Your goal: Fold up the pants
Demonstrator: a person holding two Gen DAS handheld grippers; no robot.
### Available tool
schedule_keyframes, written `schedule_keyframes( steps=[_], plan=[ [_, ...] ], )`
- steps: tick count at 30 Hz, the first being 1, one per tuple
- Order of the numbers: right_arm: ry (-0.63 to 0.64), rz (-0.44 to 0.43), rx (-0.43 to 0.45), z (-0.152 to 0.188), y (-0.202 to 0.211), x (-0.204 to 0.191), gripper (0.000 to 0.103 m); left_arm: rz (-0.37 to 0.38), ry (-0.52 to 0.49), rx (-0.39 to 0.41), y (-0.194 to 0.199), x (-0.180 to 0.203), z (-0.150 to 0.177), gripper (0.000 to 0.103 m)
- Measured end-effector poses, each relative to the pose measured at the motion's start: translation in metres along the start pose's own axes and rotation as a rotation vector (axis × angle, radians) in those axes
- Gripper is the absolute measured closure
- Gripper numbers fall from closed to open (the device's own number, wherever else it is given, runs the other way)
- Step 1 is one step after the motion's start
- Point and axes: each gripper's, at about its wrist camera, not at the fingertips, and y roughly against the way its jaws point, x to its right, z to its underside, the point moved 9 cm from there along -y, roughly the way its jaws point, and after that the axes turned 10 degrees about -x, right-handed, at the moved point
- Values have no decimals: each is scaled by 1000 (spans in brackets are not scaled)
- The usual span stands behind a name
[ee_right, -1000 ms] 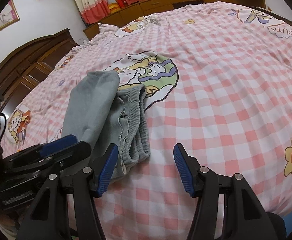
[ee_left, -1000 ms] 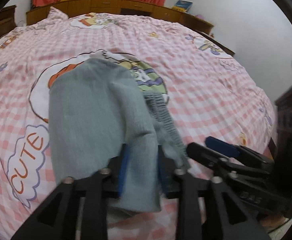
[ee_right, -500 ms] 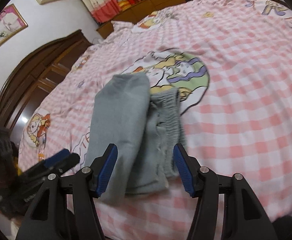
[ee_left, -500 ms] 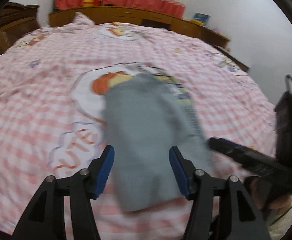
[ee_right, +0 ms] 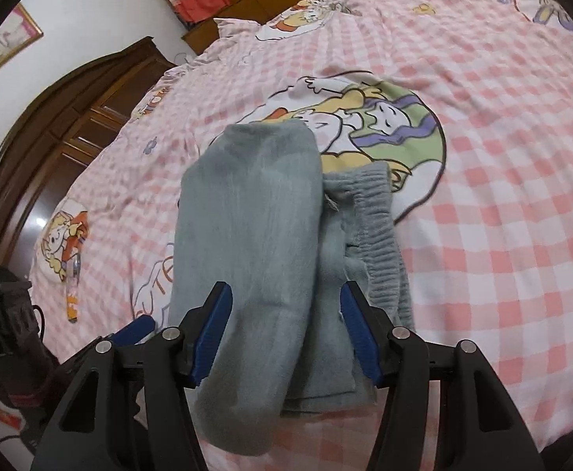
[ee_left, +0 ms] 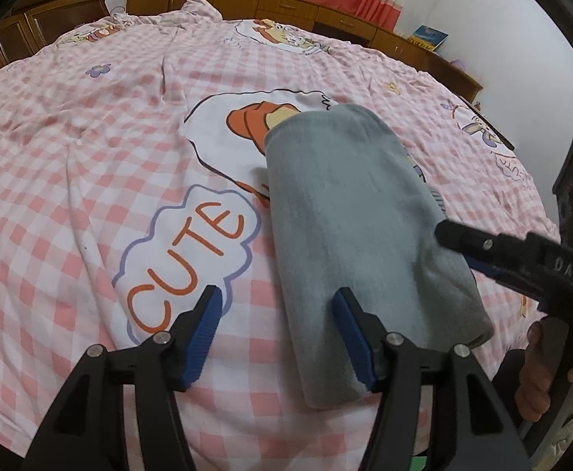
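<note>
Pants' (ee_right: 247, 259) near end hidden behind right tongs (ee_right: 282, 337); waistband partly covered.

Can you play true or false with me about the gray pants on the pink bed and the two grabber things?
1. The gray pants lie folded into a long bundle on the checked bedspread. True.
2. The left gripper is squeezing the pants tight. False: its jaws stand open with nothing pinched, and only its right finger reaches over the edge of the pants.
3. The right gripper is open, with the near end of the pants between its fingers. True.
4. The stretchy waistband is hidden inside the fold. False: it shows along the bundle's right side in the right wrist view.
5. The word CUTE is printed on the bedspread beside the pants. True.
</note>
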Motion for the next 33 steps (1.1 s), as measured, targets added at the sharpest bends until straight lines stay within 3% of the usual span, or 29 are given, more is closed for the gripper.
schedule_keyframes(
  steps=[2, 3, 4, 5, 10, 13, 17, 20, 22, 25, 29, 33],
  plan=[
    [22, -27, -7, 0, -3, -9, 49, 7, 7, -2, -1, 0, 0, 39],
    [33, -23, -12, 1, -4, -12, 60, 12, 13, -4, -2, -1, 0, 39],
    [53, 0, -10, 0, -6, -13, 84, 14, 16, -4, -2, -1, -1, 39],
    [93, 47, 0, 0, -7, -15, 92, 15, 17, -2, -2, -1, -1, 39],
    [121, 34, 99, -7, 28, -16, 93, 5, 3, 5, 2, 3, -3, 39],
    [138, 83, 163, -11, 53, -5, 93, 27, -29, 15, 9, 13, -7, 39],
    [105, 103, 93, -9, 34, 21, 91, 28, -66, 29, 8, 27, -14, 37],
    [119, 194, 59, -6, 10, 43, 81, 30, -78, 21, -2, 36, -15, 36],
    [128, 215, 68, -7, 12, 45, 73, 28, -84, 6, -13, 40, -15, 36],
    [122, 243, 108, -11, 35, 44, 73, 39, -79, -17, -18, 43, -20, 36],
    [222, 224, 209, -24, 68, 20, 74, 14, -120, 91, 4, 52, -41, 36],
    [263, 206, 182, -42, 50, 9, 77, 10, -190, 134, 4, 72, -70, 43]
  ],
)
